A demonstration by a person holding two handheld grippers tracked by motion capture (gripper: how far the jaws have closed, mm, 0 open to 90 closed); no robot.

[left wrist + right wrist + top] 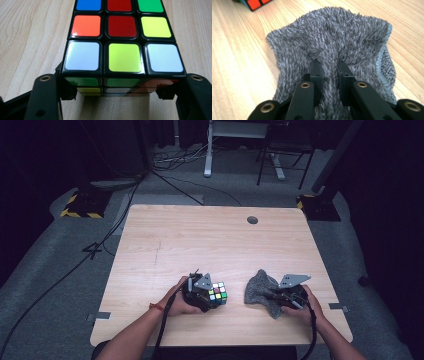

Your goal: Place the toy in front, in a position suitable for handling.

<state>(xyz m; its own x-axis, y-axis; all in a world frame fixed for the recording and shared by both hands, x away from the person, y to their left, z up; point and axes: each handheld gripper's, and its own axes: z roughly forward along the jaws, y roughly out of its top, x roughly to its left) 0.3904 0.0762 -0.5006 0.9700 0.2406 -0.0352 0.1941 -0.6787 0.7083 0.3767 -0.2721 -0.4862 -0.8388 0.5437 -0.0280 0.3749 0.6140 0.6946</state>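
Left gripper (120, 92) — jaws set wide, one at each side of the puzzle cube (122, 50), clamped against its lower edges; the cube sits between them on the desk (27, 37). Top face nearest the camera reads white, yellow, white; the next row orange, red, yellow; the far row blue, red, green. In the high view the left gripper (214, 296) lies at the near-middle of the desk (200, 235), the cube (218, 293) just beyond the grey plate, the left hand (181, 299) wrapped round the body.

Right gripper (328, 65) — jaws drawn close together, pinching a raised fold of the grey cloth (332, 42). The cloth is shaggy, bunched at the pinch and spread flat on the desk (239, 62) beyond it; a stitched hem shows along one side. In the high view the right gripper (274, 294) holds the near side of the cloth (259, 288), the right hand (302, 306) behind it.

Cube and cloth — near each other, not touching. A round grommet hole (252, 220) sits toward the far edge of the desk.
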